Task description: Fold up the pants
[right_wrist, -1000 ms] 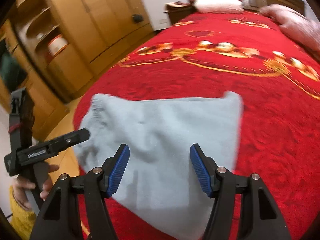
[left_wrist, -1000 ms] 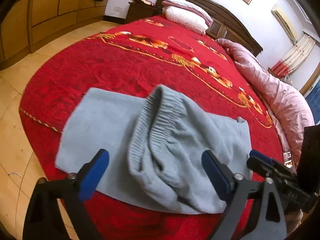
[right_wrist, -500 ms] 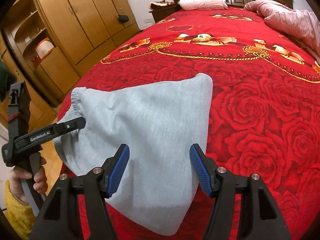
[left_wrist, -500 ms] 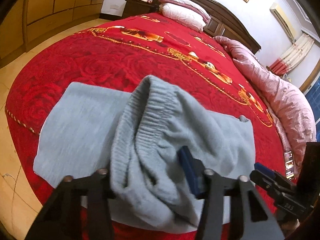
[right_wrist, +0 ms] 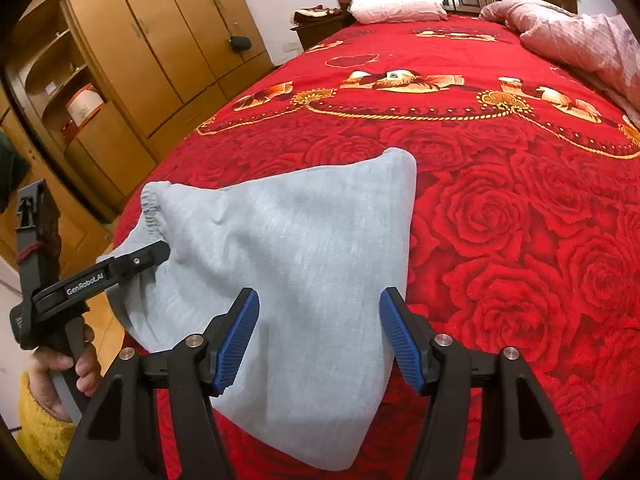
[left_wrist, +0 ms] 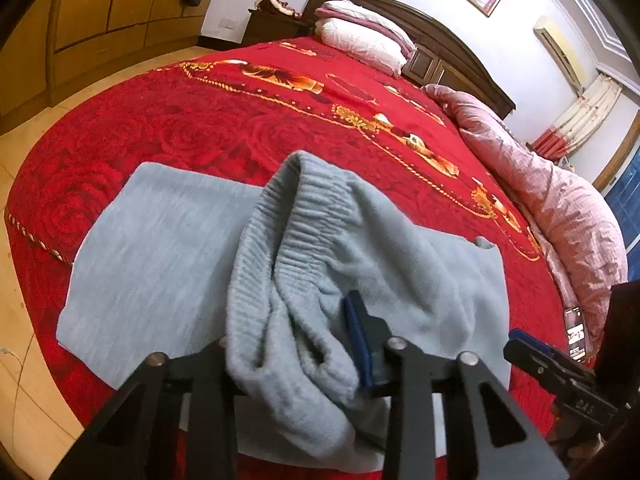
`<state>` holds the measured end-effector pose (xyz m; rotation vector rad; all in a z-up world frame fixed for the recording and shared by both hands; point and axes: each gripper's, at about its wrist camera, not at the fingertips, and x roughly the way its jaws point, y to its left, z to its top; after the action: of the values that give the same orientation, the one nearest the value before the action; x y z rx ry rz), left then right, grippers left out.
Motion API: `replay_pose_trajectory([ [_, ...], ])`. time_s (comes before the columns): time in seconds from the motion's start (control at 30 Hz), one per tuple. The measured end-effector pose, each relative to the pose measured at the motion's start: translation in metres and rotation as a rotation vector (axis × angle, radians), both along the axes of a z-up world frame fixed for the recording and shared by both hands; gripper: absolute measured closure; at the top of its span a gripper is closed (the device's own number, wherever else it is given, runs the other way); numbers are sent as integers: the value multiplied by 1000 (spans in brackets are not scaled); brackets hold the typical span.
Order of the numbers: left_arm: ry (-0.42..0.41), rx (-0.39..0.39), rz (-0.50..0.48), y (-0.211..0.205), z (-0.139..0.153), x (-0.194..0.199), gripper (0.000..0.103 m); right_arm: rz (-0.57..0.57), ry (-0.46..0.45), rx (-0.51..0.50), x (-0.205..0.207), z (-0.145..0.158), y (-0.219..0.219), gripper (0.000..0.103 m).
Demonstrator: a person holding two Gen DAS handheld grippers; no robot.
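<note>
Light grey pants (left_wrist: 160, 264) lie folded at the foot of the red bed. Their elastic waistband (left_wrist: 296, 240) is bunched up and lifted, and my left gripper (left_wrist: 292, 356) is shut on it; only its right blue pad shows, the left is buried in cloth. In the right wrist view the pants (right_wrist: 304, 264) spread flat beneath my right gripper (right_wrist: 318, 338), which hovers open above the near part of the cloth with nothing between its fingers. The left gripper (right_wrist: 156, 254) enters there from the left, held by a hand, gripping the waistband (right_wrist: 150, 208).
The red rose bedspread (right_wrist: 520, 220) stretches far ahead. A pink quilt (left_wrist: 568, 208) lies along the right side, pillows (left_wrist: 360, 36) at the headboard. A phone (left_wrist: 575, 332) rests near the right edge. Wooden wardrobes (right_wrist: 132, 60) and floor lie to the left.
My left gripper moved onto the waistband and shut on it, lifting the bunched cloth. The right gripper stayed open, its view swinging so the pants lie more beneath it.
</note>
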<state>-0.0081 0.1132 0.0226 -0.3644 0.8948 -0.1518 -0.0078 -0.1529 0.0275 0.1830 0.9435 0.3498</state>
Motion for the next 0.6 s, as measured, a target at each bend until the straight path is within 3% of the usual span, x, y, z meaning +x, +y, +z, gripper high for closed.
replay_pose_trajectory([
  [0.23,-77,-35,-16,4,26,-12,81,-5,-17,-14,-4,5,0,39],
  [0.4,-172,-39,-9,12,63,-19,83,-19,-39,-21,-5,10,-3,39],
  [0.6,-237,21,42,33,86,-24,83,-4,-55,-20,-7,14,1,39],
])
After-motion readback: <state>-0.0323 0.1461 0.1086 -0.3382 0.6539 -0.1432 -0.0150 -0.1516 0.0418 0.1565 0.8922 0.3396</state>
